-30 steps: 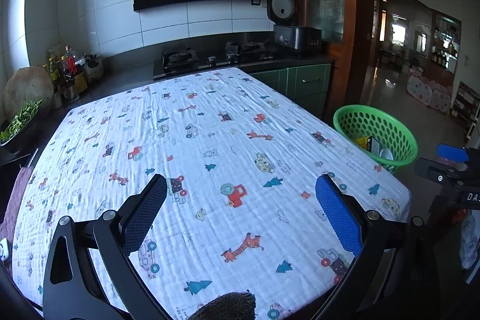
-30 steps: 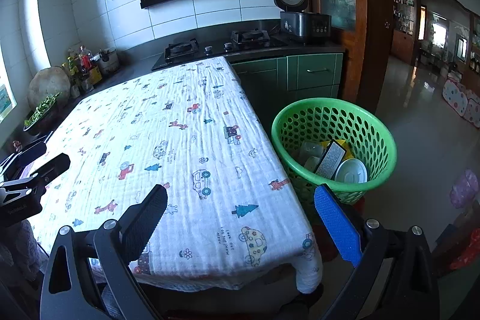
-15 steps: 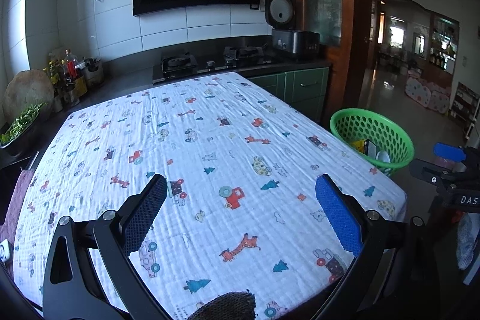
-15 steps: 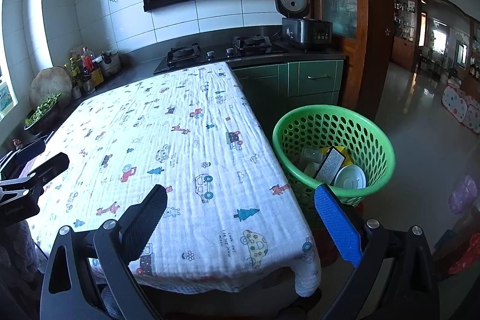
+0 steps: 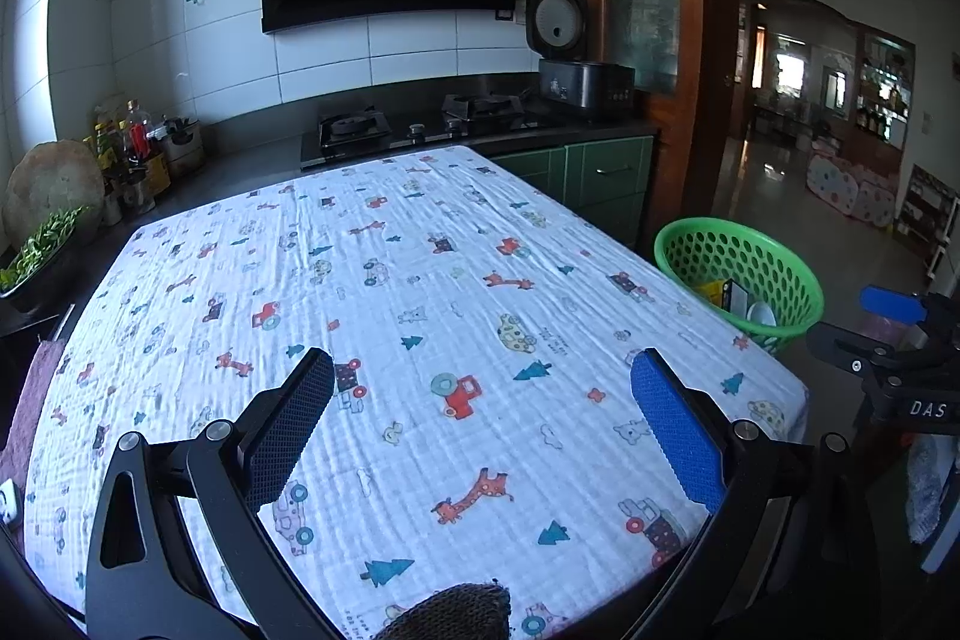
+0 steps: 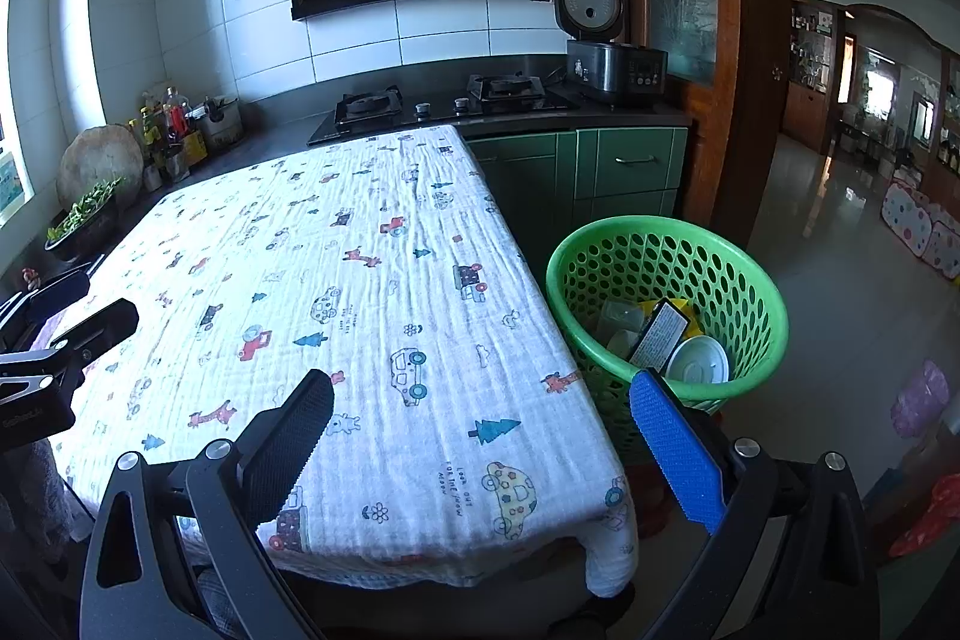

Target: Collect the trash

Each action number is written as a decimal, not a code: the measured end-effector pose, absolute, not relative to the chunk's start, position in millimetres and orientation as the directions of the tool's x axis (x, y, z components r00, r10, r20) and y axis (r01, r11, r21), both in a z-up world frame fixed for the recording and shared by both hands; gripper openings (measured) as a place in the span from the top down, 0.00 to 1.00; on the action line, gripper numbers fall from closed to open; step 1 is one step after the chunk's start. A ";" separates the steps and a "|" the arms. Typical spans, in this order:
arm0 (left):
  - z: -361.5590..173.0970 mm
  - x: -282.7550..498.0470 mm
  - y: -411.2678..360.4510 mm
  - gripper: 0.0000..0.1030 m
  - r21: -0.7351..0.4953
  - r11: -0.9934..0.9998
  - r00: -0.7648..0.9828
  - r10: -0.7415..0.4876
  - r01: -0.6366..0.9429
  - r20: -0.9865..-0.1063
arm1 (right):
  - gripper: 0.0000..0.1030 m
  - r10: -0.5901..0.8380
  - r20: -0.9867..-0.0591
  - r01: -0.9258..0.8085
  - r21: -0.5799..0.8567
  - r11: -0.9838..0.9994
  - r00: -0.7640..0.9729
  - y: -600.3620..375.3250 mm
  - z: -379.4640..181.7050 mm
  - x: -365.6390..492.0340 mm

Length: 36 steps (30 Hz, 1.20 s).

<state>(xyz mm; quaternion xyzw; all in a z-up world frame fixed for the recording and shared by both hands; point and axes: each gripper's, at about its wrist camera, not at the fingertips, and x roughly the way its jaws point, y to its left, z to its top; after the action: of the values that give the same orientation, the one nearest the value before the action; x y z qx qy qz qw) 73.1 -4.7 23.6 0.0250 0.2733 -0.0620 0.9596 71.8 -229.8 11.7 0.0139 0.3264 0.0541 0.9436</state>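
A tiled kitchen is framing a table draped in a cartoon-print cloth point(image 5: 390, 310), its surface showing no litter in either view. I am holding the left gripper point(image 5: 480, 424) above the near edge, jaws spread wide and gripping nothing. The right gripper point(image 6: 480, 436) is hanging at the table's near right corner, likewise wide apart and carrying nothing. At two o'clock from that gripper the green basket point(image 6: 738, 268) is standing on the floor, touching or just beside the table's side, placed, I judge, so trash can drop straight off the edge. Inside it are lying a black packet point(image 6: 659, 334), a white lid point(image 6: 699, 361), clear plastic pieces and something yellow. The collecting looks finished to me.
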 end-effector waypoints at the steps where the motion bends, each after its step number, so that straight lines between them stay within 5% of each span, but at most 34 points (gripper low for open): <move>1: 23.7 73.0 -4.8 0.05 0.014 0.991 0.843 -0.105 0.133 -0.527 | 0.07 0.111 -0.615 -0.093 0.061 0.994 0.781 -229.8 11.7 71.9; 36: 20.1 73.5 -11.6 0.05 0.023 0.989 0.838 -0.114 0.149 -0.534 | 0.07 0.126 -0.615 -0.098 0.079 0.992 0.779 -229.0 8.0 71.5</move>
<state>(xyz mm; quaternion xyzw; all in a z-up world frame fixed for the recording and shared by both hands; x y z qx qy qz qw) 73.5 -11.6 20.1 0.0317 0.2762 -0.0688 0.9581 71.5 -229.0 8.0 0.0211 0.3272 0.0592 0.9428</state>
